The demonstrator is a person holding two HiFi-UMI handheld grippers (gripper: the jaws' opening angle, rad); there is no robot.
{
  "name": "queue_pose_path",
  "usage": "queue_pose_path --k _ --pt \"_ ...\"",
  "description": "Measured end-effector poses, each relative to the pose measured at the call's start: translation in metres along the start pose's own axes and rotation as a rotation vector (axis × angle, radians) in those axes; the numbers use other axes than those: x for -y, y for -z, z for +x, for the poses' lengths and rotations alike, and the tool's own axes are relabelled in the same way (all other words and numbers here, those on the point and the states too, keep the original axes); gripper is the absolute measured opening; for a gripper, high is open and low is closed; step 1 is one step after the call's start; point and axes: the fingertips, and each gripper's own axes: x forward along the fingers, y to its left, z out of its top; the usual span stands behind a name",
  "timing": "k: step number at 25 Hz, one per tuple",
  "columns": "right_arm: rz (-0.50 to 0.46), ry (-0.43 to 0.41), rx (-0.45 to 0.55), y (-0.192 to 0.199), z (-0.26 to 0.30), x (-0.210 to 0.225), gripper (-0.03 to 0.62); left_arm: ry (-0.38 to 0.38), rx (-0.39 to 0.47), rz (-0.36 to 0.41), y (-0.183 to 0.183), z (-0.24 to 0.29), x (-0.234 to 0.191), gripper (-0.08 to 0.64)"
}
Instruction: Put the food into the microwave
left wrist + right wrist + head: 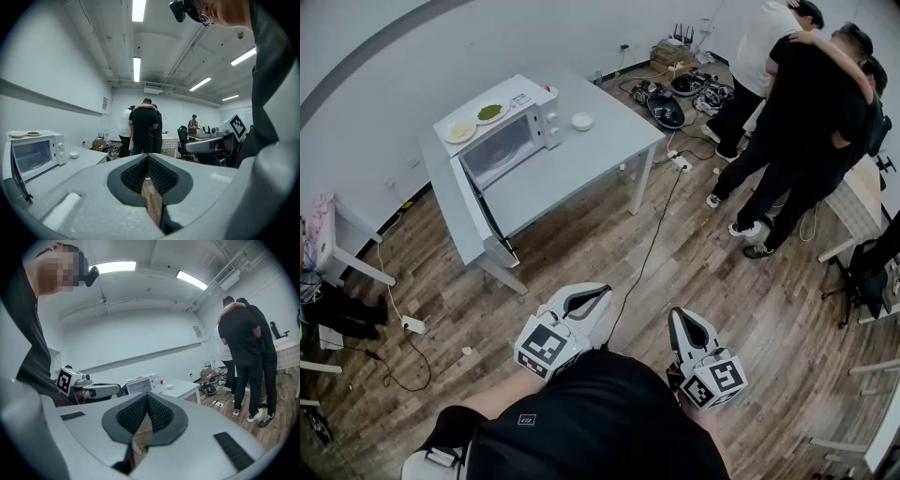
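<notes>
So both claws are down at the bottom middle of the head view, tucked close to the person's body, nowhere near anything yet. The left claw [598, 295] is fully closed with nothing in it, and the right claw [682, 319] looks pinched together and empty too, going by its own view. The food is way up in the upper left of the frame: 2 plates sitting on top of the microwave [502, 141], a plate of yellow food [460, 132] and a plate of green food [490, 112] just beside it, further up and right. The microwave stands on the grey tabletop [581, 155] with its door [487, 211] already swung open toward the bottom of the frame, so the cavity faces the person. A stretch of wooden floor [609, 244] lies between claws and tabletop, so they're well apart. I'd say the left claw is the nearer 1. The plates are round, so no long axis to fuss over, just grab a rim. There's also a small white bowl [581, 121] right of the microwave.
</notes>
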Motion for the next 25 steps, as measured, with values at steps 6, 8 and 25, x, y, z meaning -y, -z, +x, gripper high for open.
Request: queue_pose_path --k 6,8,25 --pt "0.012 0.017 0.006 0.000 -0.004 0.011 0.012 -0.001 -0.004 -0.001 0.002 0.003 0.003 0.008" --pt "0.024 0.040 0.014 -0.002 -0.009 0.022 0.012 -0.004 -0.002 -0.002 0.001 0.005 0.005 0.008" --pt "0.049 -0.022 0.027 -0.007 -0.064 0.087 0.014 -0.045 0.012 0.054 -0.024 0.081 0.057 0.008"
